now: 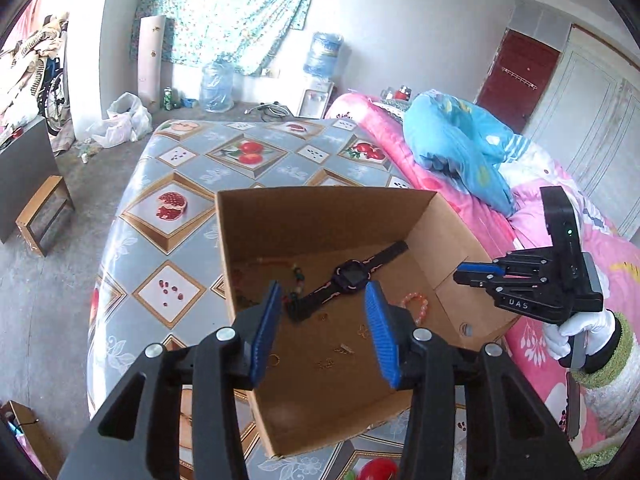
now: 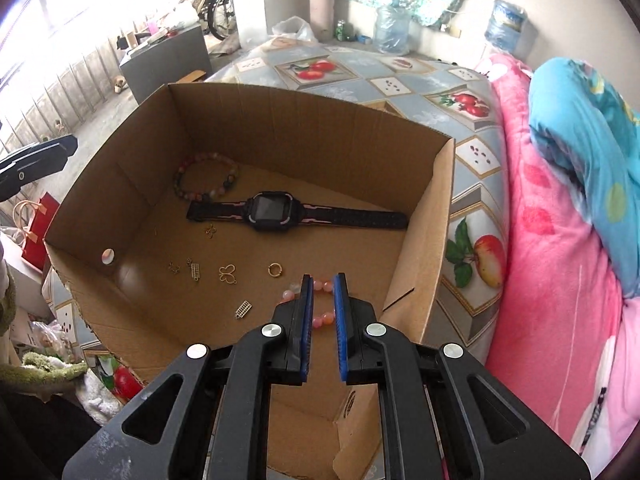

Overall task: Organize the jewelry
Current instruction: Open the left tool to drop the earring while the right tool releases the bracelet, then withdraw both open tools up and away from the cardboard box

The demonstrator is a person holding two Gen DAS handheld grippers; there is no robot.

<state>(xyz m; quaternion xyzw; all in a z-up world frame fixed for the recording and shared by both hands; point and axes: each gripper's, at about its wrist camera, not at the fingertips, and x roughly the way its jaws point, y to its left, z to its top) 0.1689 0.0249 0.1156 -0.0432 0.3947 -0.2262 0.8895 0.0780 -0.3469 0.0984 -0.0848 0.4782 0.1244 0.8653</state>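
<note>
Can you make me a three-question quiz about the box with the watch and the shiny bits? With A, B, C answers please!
1. Where is the watch? A in the cardboard box B on the pink blanket C on the floor
2. What colour are the beads nearest the right tool? A green B pink C black
3. How is the left tool? A open, empty B shut on the watch C shut on a ring

Answers: 1 A, it lies on the box's floor. 2 B, pink beads show between the blue pads. 3 A, its pads stand apart with nothing gripped.
</note>
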